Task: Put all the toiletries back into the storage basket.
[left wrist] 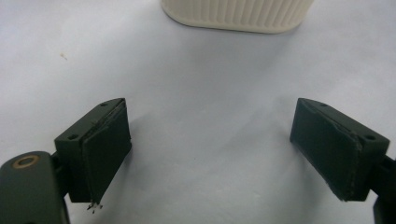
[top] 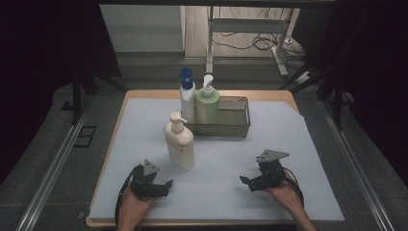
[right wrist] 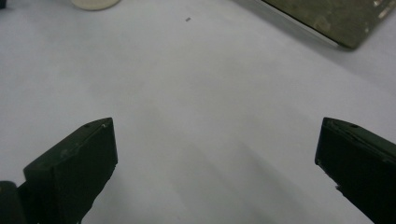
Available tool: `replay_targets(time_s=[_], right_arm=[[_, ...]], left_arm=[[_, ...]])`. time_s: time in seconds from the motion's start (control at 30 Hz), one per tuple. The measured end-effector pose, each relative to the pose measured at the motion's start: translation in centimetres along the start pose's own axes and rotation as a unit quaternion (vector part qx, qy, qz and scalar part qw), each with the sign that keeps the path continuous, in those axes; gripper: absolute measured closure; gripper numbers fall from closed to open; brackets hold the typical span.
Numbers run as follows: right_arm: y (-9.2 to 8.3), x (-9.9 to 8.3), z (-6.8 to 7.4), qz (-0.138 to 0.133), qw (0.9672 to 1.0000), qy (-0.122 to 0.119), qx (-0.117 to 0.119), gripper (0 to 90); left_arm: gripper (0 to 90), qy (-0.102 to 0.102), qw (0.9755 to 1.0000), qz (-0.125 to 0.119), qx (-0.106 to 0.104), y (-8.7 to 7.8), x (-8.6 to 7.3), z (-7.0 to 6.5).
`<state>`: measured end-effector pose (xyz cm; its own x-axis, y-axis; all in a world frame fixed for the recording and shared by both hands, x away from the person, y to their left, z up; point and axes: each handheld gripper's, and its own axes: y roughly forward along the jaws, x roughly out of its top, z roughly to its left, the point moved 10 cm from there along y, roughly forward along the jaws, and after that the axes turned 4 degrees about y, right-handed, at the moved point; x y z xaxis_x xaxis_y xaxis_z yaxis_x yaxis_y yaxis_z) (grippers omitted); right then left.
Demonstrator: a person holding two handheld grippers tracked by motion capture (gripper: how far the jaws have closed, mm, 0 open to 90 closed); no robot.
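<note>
High view: left gripper [top: 166,185] wide, empty, near the cream bottle [top: 180,142]; right gripper [top: 245,181] wide, empty, on the table's [top: 288,144] right.

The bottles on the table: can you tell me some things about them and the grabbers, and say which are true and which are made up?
1. The cream pump bottle stands on the white sheet, outside the basket. True.
2. The green bottle lies flat on the sheet. False: it stands upright in the wire basket.
3. The left gripper is open with nothing between its jaws. True.
4. The right gripper holds the blue-capped bottle. False: its jaws are open and empty; that bottle stands at the basket's left end.
5. Three bottles are on the table. True.
</note>
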<state>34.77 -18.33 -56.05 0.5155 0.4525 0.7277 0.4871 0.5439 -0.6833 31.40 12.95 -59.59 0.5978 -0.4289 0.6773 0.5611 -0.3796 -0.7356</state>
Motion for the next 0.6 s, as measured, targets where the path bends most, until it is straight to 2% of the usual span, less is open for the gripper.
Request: replay_targets(time_s=[0.23,0.33,0.6], right_arm=[[0.6,1.7,1.6,-0.004,0.9997,-0.013,0.021,0.0],[0.8,2.4,2.2,-0.008,0.9994,-0.011,0.032,0.0],[1.5,4.3,3.8,-0.011,0.9986,-0.021,0.047,0.0]], left_arm=[[12.2,0.001,1.0000,-0.002,0.001,0.0,0.0,0.0],[12.2,0.001,1.0000,-0.003,0.001,0.0,0.0,0.0],[12.2,0.001,1.0000,-0.003,0.001,0.1,-0.1,0.0]])
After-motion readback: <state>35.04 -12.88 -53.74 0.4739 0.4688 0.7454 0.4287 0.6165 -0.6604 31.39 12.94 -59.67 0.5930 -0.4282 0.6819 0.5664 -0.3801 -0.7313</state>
